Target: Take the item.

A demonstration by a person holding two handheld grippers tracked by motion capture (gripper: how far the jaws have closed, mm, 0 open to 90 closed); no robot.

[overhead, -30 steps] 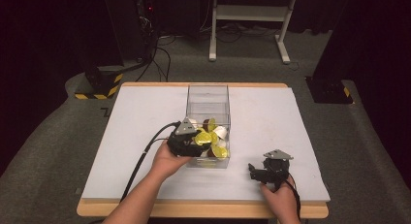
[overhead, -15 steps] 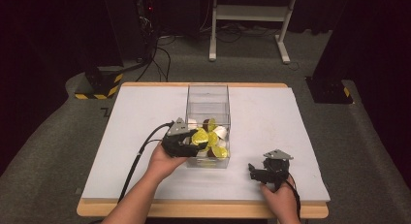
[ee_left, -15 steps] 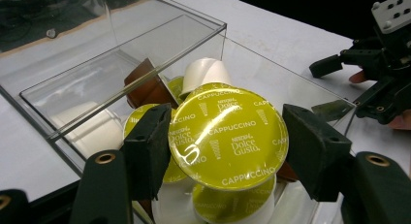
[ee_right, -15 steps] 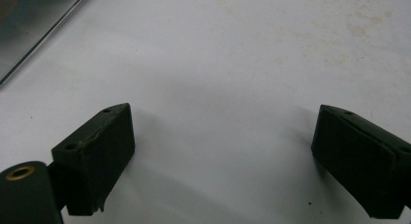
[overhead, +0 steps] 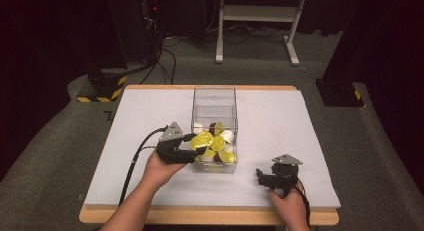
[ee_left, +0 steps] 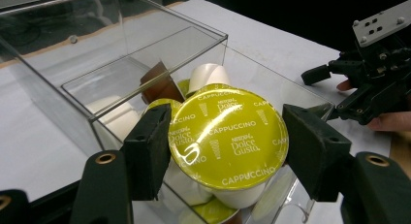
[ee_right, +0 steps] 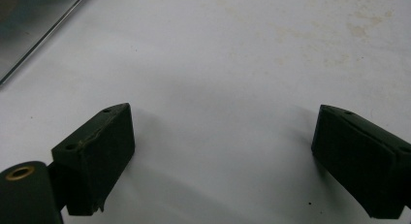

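A coffee capsule (ee_left: 228, 139) with a shiny yellow-green foil lid printed "Cappuccino" and a white cup body; tilted lid toward the camera; clamped at its rim, above the clear plastic box (ee_left: 116, 49) of other capsules

black grippers (overhead: 197, 150), grey plates, black cables

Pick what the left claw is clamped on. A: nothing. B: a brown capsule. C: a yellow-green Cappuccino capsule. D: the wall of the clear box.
C: in the left gripper view the left claw has both pads against the sides of a capsule whose yellow-green lid reads Cappuccino, held over the clear box.
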